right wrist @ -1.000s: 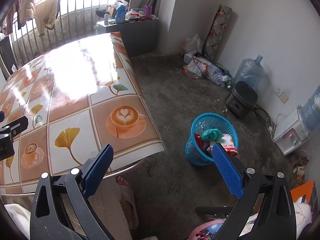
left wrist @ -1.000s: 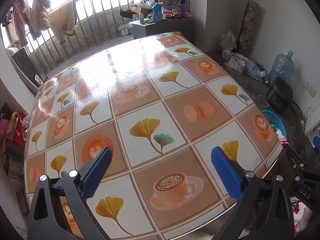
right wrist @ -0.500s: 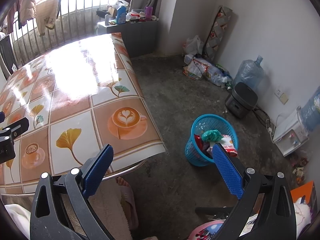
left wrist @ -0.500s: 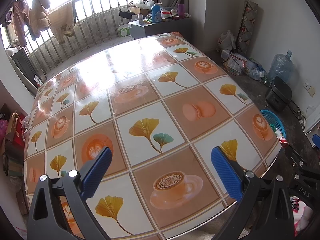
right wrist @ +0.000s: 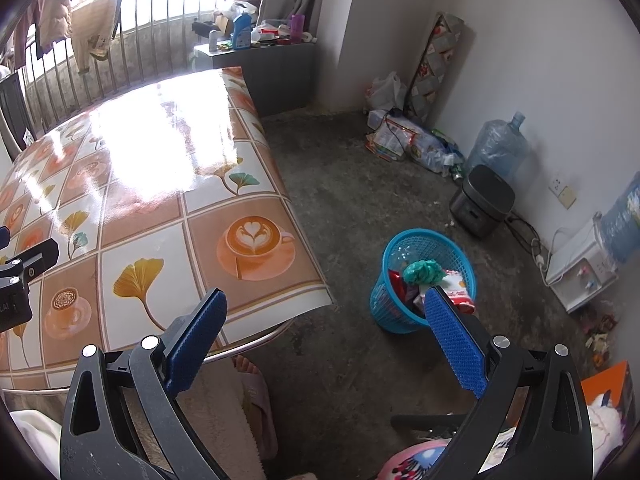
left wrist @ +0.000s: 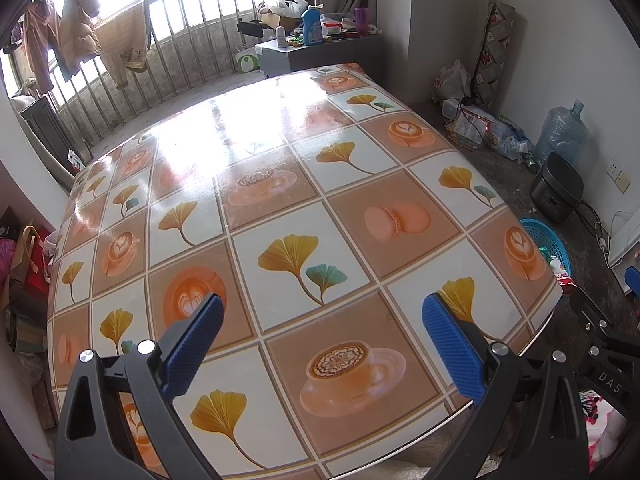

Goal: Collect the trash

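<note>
Hovering over the surface (left wrist: 280, 208), the left tool (left wrist: 320, 340) has its blue pads spread wide with nothing between them; no loose trash shows on the patterned cloth beneath it. Risk noted: glare from the window washes out the far half of the cloth, so a small pale scrap there could be missed. Further right, the right tool (right wrist: 324, 344) hangs past the surface corner above the floor, also spread wide and empty. The collected trash, a green crumpled wad (right wrist: 424, 272) and red-and-white wrappers, sits in the blue basket (right wrist: 400, 316) on the floor, near the surface corner. Basket looks nearly full; judgement: another piece dropped from height could bounce off the heap or tip the light basket. More litter (right wrist: 412, 144) lies heaped against the far wall by the water jug (right wrist: 498, 148). A black box (right wrist: 482, 200) and trailing cables (right wrist: 524, 236) stand near the basket; a reach toward the wall could snag them.
</note>
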`<state>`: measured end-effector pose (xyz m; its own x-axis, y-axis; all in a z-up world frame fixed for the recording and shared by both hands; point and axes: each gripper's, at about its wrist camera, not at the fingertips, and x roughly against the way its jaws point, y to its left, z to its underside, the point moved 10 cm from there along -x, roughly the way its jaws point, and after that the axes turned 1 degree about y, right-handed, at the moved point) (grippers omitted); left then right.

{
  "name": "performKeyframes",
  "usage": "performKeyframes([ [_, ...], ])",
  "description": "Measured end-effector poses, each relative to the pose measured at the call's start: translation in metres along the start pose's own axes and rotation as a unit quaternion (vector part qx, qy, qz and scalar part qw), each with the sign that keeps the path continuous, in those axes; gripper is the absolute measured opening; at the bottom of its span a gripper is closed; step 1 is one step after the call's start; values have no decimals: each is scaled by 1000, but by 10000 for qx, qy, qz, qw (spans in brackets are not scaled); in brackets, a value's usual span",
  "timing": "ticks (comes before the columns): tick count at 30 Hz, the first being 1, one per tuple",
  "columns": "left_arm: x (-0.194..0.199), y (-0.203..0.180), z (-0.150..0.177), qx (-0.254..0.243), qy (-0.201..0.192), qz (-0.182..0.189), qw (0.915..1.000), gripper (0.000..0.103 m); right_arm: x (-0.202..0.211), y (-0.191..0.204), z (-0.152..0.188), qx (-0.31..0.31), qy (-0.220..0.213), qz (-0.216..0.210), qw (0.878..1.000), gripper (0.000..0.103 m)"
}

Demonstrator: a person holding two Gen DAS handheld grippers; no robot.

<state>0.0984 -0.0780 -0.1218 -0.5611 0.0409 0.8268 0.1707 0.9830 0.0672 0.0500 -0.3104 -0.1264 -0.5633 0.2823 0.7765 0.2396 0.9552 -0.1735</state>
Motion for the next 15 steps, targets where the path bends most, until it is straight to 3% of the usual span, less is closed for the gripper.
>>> performKeyframes([
  [15,0,0,0,6,1,0,10000,97,0,-1,0,0,-3,-5,10000,95],
])
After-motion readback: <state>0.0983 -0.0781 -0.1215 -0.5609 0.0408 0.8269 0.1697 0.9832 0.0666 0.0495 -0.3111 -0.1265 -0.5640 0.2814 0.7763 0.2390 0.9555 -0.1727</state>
